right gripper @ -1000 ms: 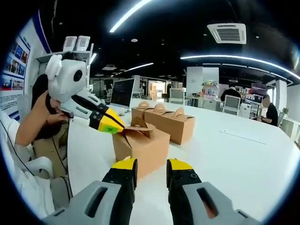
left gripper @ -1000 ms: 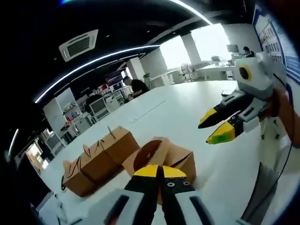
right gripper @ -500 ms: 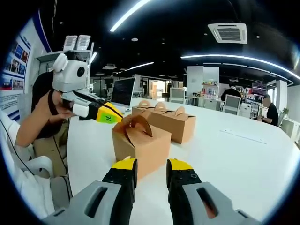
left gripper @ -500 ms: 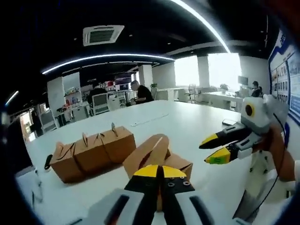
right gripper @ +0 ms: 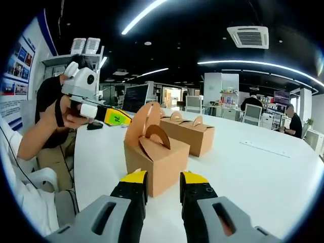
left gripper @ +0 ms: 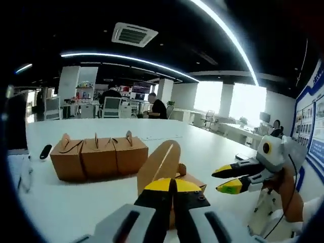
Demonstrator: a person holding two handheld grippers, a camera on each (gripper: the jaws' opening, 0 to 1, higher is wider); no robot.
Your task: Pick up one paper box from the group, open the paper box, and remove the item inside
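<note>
Kraft paper box (right gripper: 156,161) stands apart from the group of boxes (right gripper: 188,132). Left gripper (right gripper: 120,118) pinches its raised top flap (right gripper: 139,125); right gripper (right gripper: 164,183) waits parted beside it. Peel gently, brace the base.

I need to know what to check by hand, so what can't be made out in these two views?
- Item inside the near paper box: hidden in both views by its walls and raised flap.
- Left gripper tips in the right gripper view: covered by that flap.
- Near paper box in the left gripper view: partly hidden behind that gripper's shut jaws.
- Wall posters: too small to read.
</note>
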